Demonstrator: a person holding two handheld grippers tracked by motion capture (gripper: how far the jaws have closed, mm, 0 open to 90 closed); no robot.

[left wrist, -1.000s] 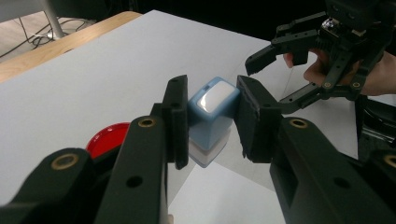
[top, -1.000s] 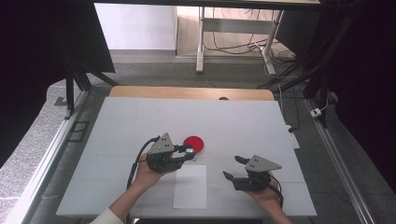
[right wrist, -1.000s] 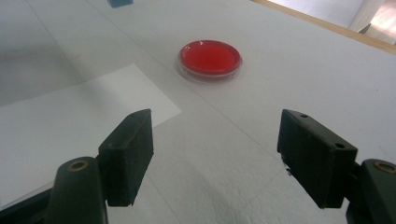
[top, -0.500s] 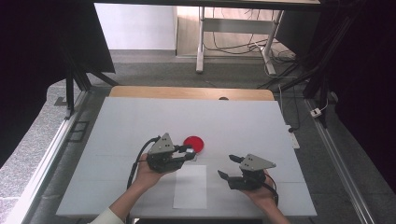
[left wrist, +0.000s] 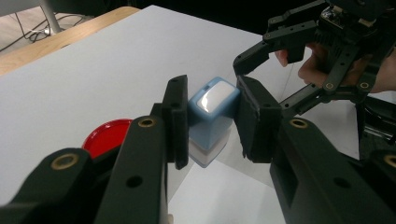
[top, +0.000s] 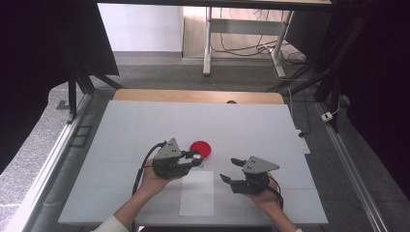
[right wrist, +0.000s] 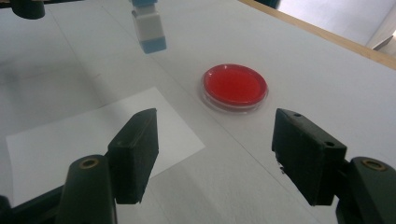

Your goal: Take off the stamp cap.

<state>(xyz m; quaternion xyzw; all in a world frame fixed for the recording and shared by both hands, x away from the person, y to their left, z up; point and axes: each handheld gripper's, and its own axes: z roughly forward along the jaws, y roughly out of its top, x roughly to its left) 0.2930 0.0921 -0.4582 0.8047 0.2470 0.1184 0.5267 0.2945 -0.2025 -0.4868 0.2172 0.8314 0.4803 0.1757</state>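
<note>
My left gripper (left wrist: 213, 93) is shut on a light-blue and white stamp (left wrist: 210, 130), held just above the table beside a round red ink pad (top: 200, 149). In the high view the left gripper (top: 196, 158) sits left of centre, its tip at the pad's near edge. A white paper sheet (top: 197, 192) lies in front of it. My right gripper (top: 229, 169) hovers right of the sheet and points left. Its jaws have just been closing a little, and they stand open with nothing between them (right wrist: 215, 135). Ahead of them lie the pad (right wrist: 235, 85) and the stamp (right wrist: 148, 28).
The white tabletop (top: 145, 125) has a wooden strip (top: 193, 95) along its far edge. Metal table legs and cables (top: 251, 43) stand on the floor beyond. Dark frames flank both sides.
The right gripper has moved left, toward the sheet and the left gripper, with its jaws a little narrower. The left gripper and stamp have stayed put.
</note>
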